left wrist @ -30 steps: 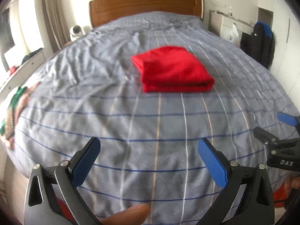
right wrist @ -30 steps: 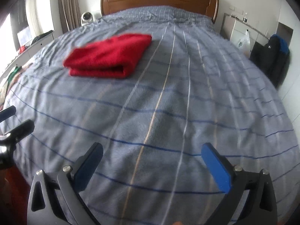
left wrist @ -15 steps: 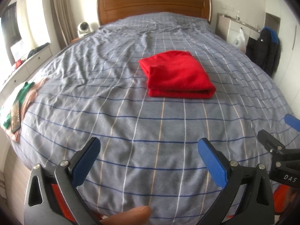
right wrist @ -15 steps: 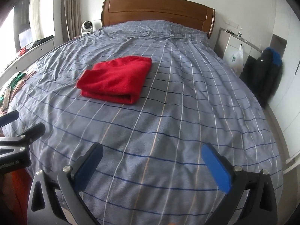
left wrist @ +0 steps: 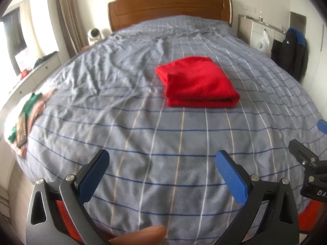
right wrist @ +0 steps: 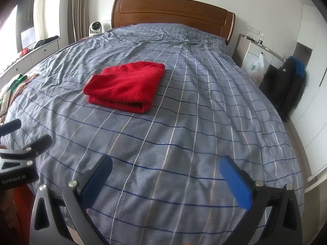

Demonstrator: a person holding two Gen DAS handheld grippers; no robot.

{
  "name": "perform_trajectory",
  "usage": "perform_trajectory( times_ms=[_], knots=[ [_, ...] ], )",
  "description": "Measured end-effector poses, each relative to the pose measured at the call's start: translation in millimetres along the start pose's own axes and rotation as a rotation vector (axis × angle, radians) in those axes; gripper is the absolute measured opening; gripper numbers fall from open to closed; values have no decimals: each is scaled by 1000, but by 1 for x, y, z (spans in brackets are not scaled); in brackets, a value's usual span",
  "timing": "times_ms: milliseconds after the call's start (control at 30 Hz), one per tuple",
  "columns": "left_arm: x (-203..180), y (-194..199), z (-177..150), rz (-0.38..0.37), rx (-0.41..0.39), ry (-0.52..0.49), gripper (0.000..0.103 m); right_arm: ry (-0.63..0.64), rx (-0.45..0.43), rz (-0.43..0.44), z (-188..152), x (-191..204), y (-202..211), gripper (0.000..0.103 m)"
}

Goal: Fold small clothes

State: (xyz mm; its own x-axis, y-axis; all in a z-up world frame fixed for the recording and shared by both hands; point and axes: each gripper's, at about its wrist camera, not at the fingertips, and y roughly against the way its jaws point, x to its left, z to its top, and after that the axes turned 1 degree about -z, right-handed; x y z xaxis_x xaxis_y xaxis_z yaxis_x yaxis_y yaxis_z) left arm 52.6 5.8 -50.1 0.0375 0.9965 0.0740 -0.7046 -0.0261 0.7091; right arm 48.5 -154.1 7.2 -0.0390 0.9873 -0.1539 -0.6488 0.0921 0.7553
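Left gripper [left wrist: 162, 164] spread wide, nothing between its blue pads [left wrist: 94, 175], held back over the near edge of the bed; a fingertip [left wrist: 143, 232] just visible beneath it at the bottom of the frame. Right gripper [right wrist: 165, 170] likewise spread and empty, hanging beside the left one over the same near edge, each showing at the margin of the other's view. Both well apart from the cloth, probably because nothing is left to pinch on it. Further out, a folded red garment [right wrist: 126, 85] lying flat on the grey checked duvet [right wrist: 194, 122], around the middle of the bed and slightly left of centre from the right wrist view, slightly right from the left. Folded into a compact rectangle, doubled edge facing near, layers stacked evenly: by the look of it, finished and left in the open so it keeps its shape. At the far left edge of the bed, a loose heap of green and pinkish clothes [left wrist: 30, 110] with a dark flat object on top, possibly next in line. Beyond, the wooden headboard [right wrist: 173, 14], a small white fan [right wrist: 95, 27] far left, a dark backpack [right wrist: 286, 81] at the right wall.
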Motion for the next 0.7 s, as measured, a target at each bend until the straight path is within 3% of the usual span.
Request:
perform_trajectory(
  times_ms=[200,700],
  knots=[
    [4,8,6,4,-31,-2,103,0,-17,12,4,2,8,103],
    [3,8,7,-7,-15,14,103,-10,-38,29,8,2,16,103]
  ],
)
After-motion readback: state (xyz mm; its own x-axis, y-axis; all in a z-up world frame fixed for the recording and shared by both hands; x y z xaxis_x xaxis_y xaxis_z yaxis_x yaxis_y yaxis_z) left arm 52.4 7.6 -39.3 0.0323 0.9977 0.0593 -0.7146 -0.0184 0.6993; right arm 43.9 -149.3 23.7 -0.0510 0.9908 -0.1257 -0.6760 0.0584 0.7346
